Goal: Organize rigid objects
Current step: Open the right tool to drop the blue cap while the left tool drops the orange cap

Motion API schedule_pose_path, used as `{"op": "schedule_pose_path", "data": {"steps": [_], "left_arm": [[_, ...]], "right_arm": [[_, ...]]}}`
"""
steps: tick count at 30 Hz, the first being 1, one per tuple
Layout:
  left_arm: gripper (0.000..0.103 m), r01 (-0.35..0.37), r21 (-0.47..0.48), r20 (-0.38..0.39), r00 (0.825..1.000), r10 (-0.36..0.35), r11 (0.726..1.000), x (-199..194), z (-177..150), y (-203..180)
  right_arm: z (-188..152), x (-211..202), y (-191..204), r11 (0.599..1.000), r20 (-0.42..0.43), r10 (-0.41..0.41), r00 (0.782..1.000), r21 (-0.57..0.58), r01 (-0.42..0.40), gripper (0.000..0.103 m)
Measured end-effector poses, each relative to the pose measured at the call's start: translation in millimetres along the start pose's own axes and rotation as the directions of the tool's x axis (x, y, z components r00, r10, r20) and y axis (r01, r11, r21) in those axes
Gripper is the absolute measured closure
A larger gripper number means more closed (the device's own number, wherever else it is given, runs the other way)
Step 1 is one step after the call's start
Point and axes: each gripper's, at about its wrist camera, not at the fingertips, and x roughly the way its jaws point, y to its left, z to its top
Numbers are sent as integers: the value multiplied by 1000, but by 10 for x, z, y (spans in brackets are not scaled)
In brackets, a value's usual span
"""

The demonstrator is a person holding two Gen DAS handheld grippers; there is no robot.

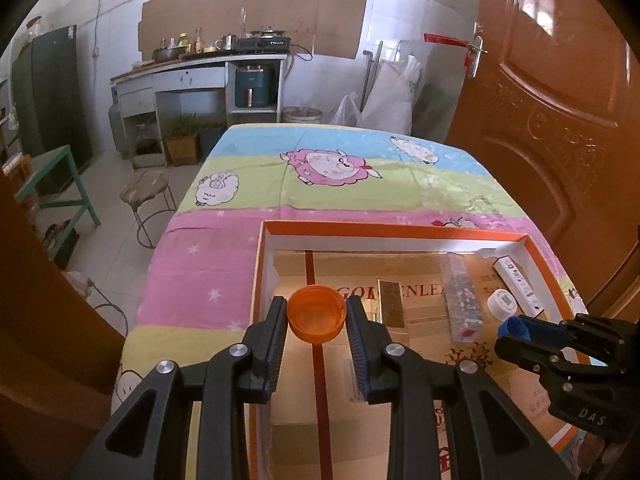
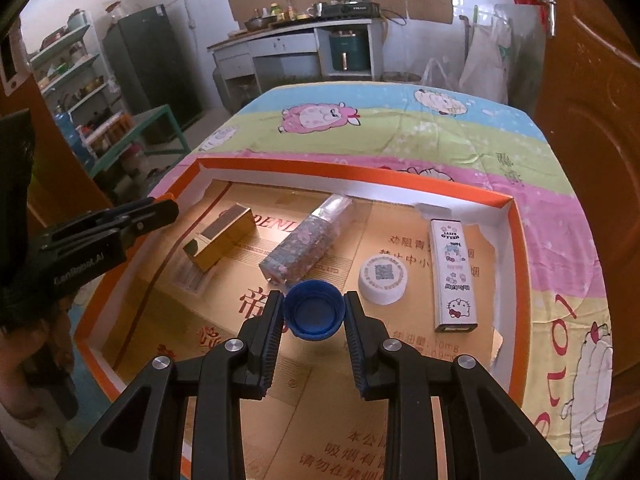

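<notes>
The flattened brown cardboard sheet (image 1: 424,308) lining the orange-rimmed box carries red Latin capitals, partly covered, reading "GOL" and "ENLEA" in the left wrist view; the right wrist view shows "DENL" and a smaller line ending "CO., LTD." on it. Large red and smaller brown Chinese characters are also printed on this sheet, along with "10mg" at its near right. The tall white rectangular carton (image 2: 454,274) on the right bears Hello Kitty cartoon figures and small lettering that appears to read "HELLO KITTY". The white round cap (image 2: 383,276) shows a QR code. The black right claw (image 1: 510,330) is marked "DAS"; the black left claw (image 2: 160,210) has white lettering too blurred to read. The far black stove (image 1: 262,43) has a white brand word, unreadable.
</notes>
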Motion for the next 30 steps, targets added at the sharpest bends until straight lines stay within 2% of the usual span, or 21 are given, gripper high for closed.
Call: {"op": "schedule_pose_path", "data": {"steps": [11, 18, 30], "left_arm": [[73, 9, -6, -63, 998, -9, 1000, 164, -62, 12], [72, 16, 19, -104, 994, -14, 1000, 234, -84, -40], [72, 4, 32, -106, 994, -1, 999, 249, -90, -68]], "right_arm": [[-29, 118, -45, 1000, -19, -17, 1000, 0, 17, 72], [-47, 147, 43, 997, -10, -58, 998, -52, 57, 72], [-52, 157, 75, 993, -5, -86, 996, -81, 86, 72]]}}
